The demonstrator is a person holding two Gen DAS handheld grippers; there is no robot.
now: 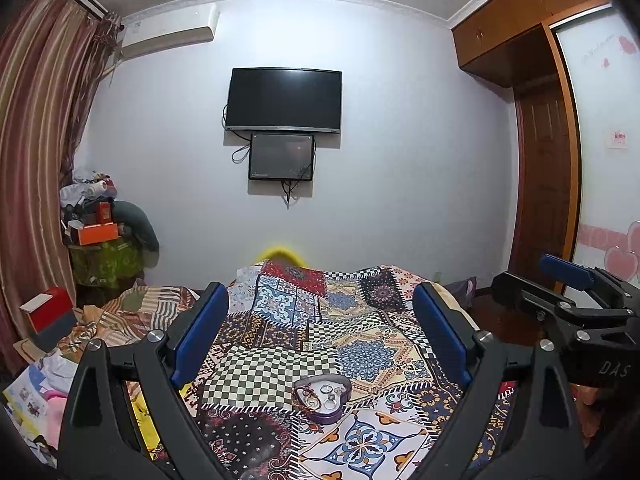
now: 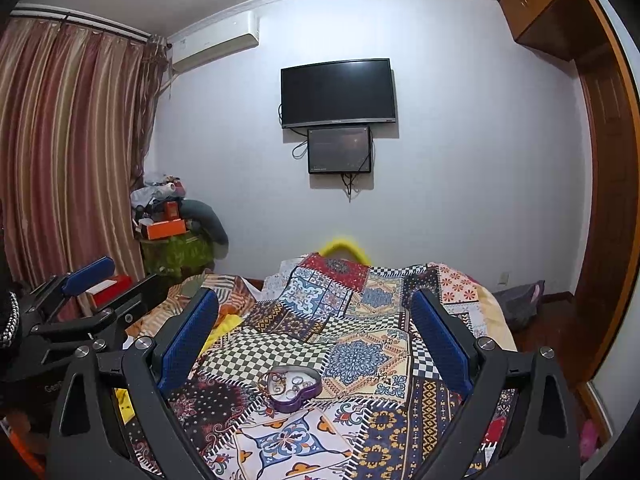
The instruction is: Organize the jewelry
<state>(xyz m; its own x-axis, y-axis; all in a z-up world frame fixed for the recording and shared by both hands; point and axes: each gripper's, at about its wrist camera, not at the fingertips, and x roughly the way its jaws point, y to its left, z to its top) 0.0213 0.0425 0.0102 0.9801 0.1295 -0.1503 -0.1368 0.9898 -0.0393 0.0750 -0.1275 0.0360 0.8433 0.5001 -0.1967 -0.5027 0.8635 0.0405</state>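
both tools [image 1: 320,320] [image 2: 316,320] spread wide, empty, heart-shaped jewelry tray [image 1: 322,397] on quilt [image 1: 360,320] below between their fingers

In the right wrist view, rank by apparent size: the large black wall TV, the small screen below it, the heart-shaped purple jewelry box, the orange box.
1. Large black wall TV
2. Small screen
3. Heart-shaped purple jewelry box, and orange box look alike; the jewelry box sits nearer the camera, so unsure.

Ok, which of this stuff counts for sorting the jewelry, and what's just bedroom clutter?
For the job:
- heart-shaped purple tray on the patchwork bedspread
- rings and other small pieces inside it

Just lying about:
- orange box on the corner pile
- red and white box
- wall TV
- curtain
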